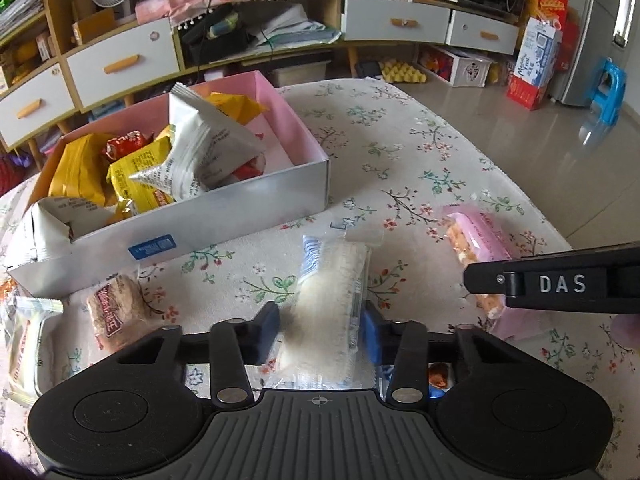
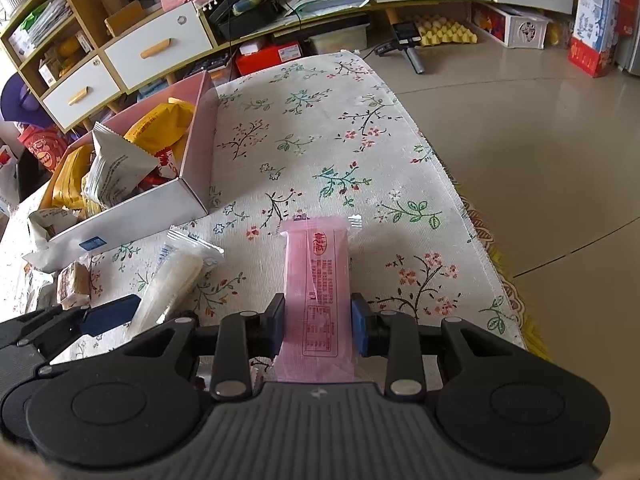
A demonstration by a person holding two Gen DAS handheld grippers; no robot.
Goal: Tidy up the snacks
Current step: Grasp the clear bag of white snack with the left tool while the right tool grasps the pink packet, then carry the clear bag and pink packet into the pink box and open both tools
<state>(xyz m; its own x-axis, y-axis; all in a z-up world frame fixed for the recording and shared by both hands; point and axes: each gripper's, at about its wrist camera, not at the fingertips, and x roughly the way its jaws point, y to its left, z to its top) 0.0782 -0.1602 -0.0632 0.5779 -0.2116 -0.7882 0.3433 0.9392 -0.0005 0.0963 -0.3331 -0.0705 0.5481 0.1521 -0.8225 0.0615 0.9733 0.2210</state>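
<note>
My left gripper (image 1: pixel 320 330) is shut on a white rice-cracker packet (image 1: pixel 328 300) with a blue end, low over the floral tablecloth (image 1: pixel 400 152). My right gripper (image 2: pixel 319 326) is shut on a pink snack packet (image 2: pixel 318 280); the pink packet also shows in the left wrist view (image 1: pixel 476 248), with the right gripper's arm across it. The white packet shows in the right wrist view (image 2: pixel 172 280). An open pink-lined box (image 1: pixel 240 216) ahead and to the left holds several yellow, silver and red snack packets; it also shows in the right wrist view (image 2: pixel 192 184).
A brown biscuit packet (image 1: pixel 116 312) and a pale packet (image 1: pixel 28 344) lie at the near left beside the box. The table edge (image 2: pixel 480 248) drops to the tiled floor on the right. Drawers and shelves (image 1: pixel 120 64) stand behind the table.
</note>
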